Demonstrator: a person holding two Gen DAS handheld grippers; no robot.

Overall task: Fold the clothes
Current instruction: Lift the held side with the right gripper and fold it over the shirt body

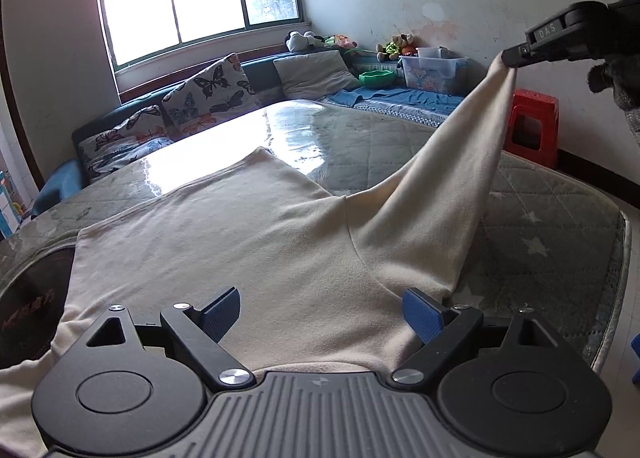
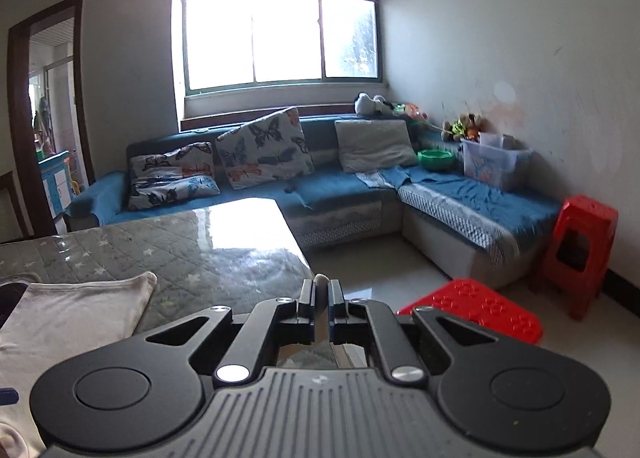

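A cream-coloured long-sleeved cotton top (image 1: pixel 240 242) lies spread flat on a table covered with a grey quilted star-patterned cloth under clear glossy plastic (image 1: pixel 540 234). Its body covers the near part of the table, and one sleeve (image 1: pixel 452 161) rises off the surface in a taut slope toward the upper right.

The right gripper (image 1: pixel 510 57) is clamped on the cuff end of that sleeve, holding it in the air above the table's right side. In the right wrist view, a small bit of cream fabric pokes out between the closed black fingers (image 2: pixel 307 292) of the right gripper (image 2: pixel 320 290).

The left gripper (image 1: pixel 320 316) sits low over the near edge of the top with its blue-padded fingers (image 1: pixel 222 312) spread wide apart and nothing between them; the cloth lies beneath them.

Behind the table a blue L-shaped sofa (image 2: pixel 344 185) carries butterfly-print cushions (image 2: pixel 264 149), a plain grey cushion (image 2: pixel 374 143), a green bowl (image 2: pixel 436 159), a clear plastic storage box (image 2: pixel 494 163) and some soft toys (image 2: pixel 464 127). Two red plastic stools (image 2: pixel 580 254) stand on the floor to the right.
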